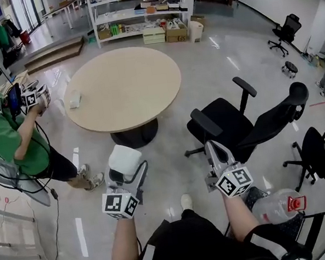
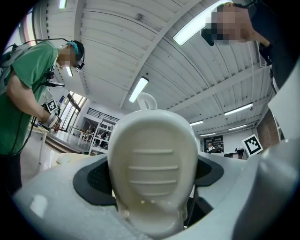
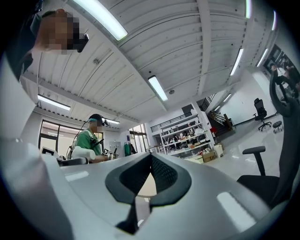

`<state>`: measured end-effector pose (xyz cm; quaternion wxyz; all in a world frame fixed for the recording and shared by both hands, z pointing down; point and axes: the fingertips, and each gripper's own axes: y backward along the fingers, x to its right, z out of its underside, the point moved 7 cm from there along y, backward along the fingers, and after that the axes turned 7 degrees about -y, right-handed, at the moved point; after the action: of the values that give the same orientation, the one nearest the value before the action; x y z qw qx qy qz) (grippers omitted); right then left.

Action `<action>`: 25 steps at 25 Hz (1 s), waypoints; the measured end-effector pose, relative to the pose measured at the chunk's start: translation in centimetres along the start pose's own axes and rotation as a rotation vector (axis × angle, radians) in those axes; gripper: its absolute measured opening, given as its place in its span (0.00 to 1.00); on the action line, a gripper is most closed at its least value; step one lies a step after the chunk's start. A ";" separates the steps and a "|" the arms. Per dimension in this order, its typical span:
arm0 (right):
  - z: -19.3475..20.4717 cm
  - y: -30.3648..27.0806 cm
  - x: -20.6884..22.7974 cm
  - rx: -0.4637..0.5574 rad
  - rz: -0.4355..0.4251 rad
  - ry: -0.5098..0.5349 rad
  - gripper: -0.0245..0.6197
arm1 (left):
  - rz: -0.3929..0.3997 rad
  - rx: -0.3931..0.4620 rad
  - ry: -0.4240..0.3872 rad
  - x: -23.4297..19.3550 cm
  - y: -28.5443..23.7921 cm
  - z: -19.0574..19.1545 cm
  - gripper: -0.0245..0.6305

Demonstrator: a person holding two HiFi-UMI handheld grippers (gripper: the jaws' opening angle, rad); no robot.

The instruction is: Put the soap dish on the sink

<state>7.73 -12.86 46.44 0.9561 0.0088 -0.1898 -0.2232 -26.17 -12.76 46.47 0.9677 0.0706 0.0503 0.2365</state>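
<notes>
Soap dish (image 2: 152, 168) is pinched tight in the left claw (image 1: 125, 170), poking out past its tips. The right claw (image 3: 142, 190), just beside it, is squeezed together on nothing. No sink shows anywhere. The dish looks smooth, so it might slip and drop on the floor (image 1: 171, 170) below

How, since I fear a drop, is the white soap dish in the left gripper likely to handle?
The soap dish looks like smooth moulded plastic, so it is probably stiff, light and somewhat slippery. The left gripper holds it by one end, so it might pivot.
</notes>
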 end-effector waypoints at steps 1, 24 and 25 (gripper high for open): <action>-0.1 -0.8 0.7 0.000 -0.008 -0.003 0.05 | -0.006 0.001 -0.003 -0.1 -0.7 0.1 0.76; -4.7 -12.1 16.5 0.033 -0.035 -0.024 0.05 | 0.001 0.011 -0.024 1.2 -20.3 3.3 0.76; -4.7 -12.4 17.1 0.029 -0.037 -0.027 0.05 | -0.001 0.009 -0.022 1.3 -20.9 3.5 0.76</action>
<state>18.35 -31.65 46.95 0.9490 0.0234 -0.2055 -0.2380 -15.10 -30.88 46.52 0.9680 0.0773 0.0406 0.2351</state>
